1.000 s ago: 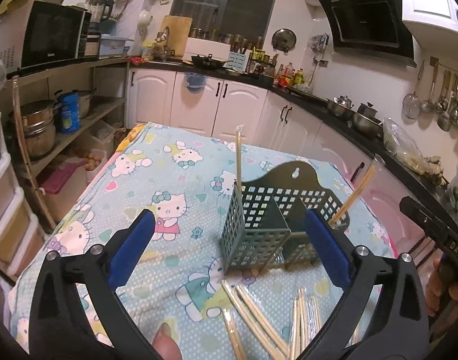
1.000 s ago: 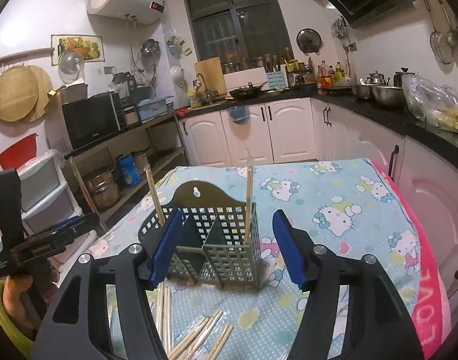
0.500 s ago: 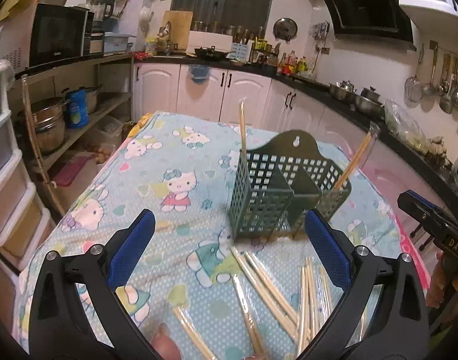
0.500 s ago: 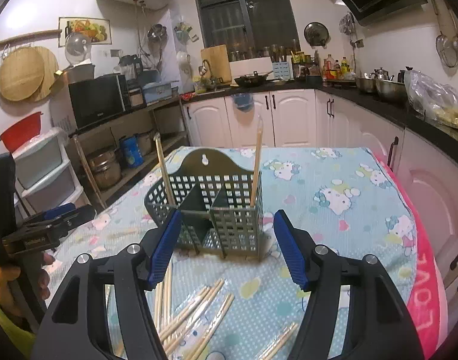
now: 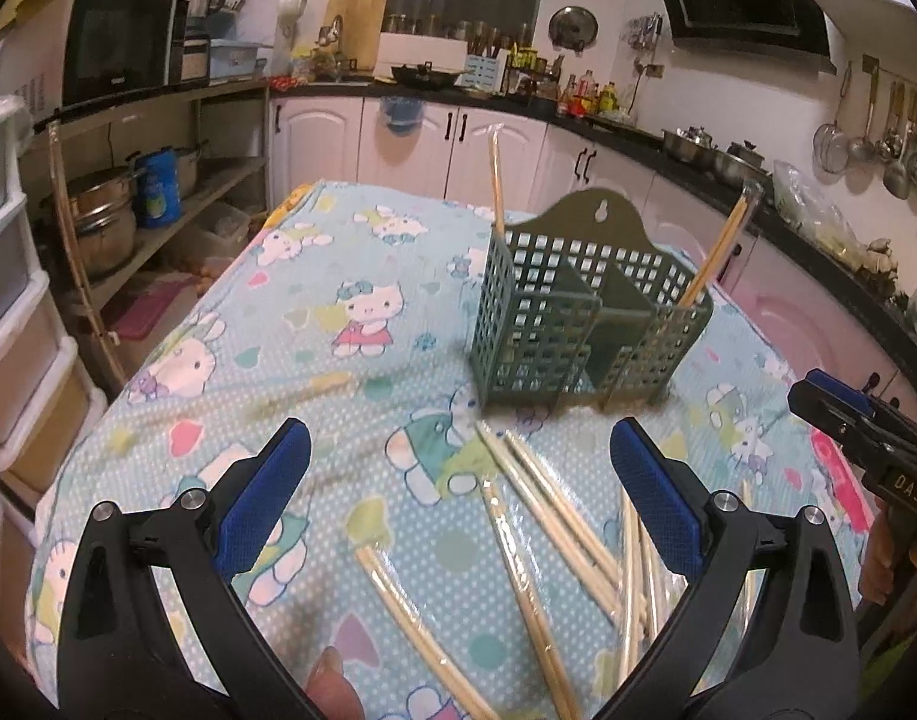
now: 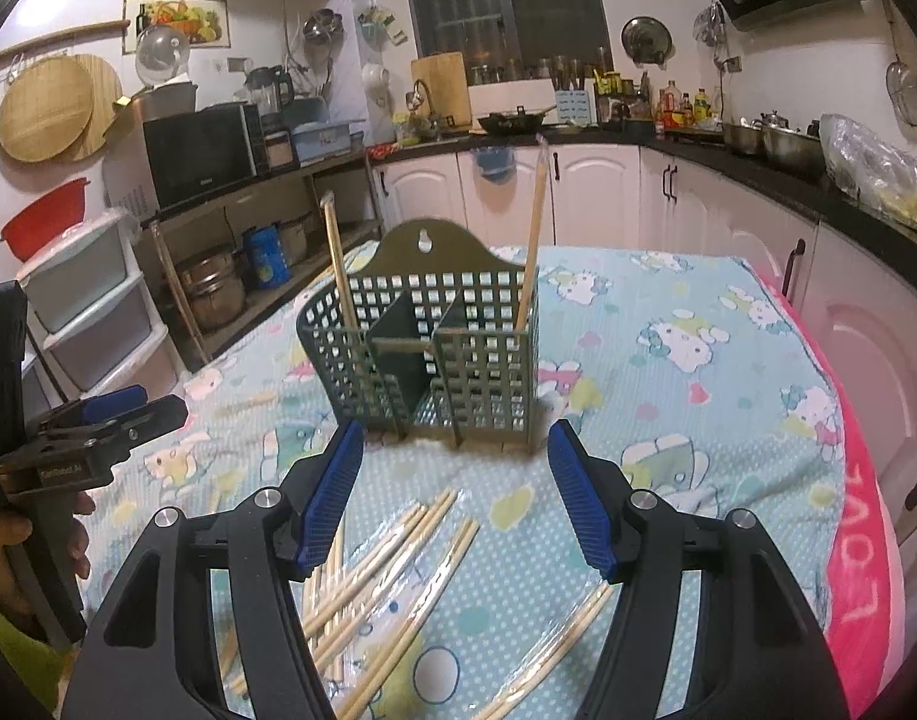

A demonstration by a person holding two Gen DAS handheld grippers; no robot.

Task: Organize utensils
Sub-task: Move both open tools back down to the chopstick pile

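A green slotted utensil holder (image 5: 584,312) (image 6: 434,348) stands on the cartoon-print tablecloth (image 5: 278,312) (image 6: 668,372). One wrapped chopstick pair (image 5: 496,180) (image 6: 533,228) stands in one end compartment and another (image 5: 722,252) (image 6: 338,264) leans in the opposite end. Several loose wrapped chopsticks (image 5: 536,510) (image 6: 386,552) lie in front of the holder. My left gripper (image 5: 458,450) hovers open above them, holding nothing. My right gripper (image 6: 454,450) is open too, over the same pile, short of the holder.
Each gripper shows in the other's view, the right gripper (image 5: 848,426) at the right edge and the left gripper (image 6: 98,420) at the left. White cabinets (image 6: 608,192) and a shelf rack with pots (image 5: 128,204) surround the table. A pink cloth edge (image 6: 860,516) runs along the right.
Both grippers have sunk toward the table and tipped downward. The holder has slid up in both views, and more of the loose chopsticks now show between the fingers.
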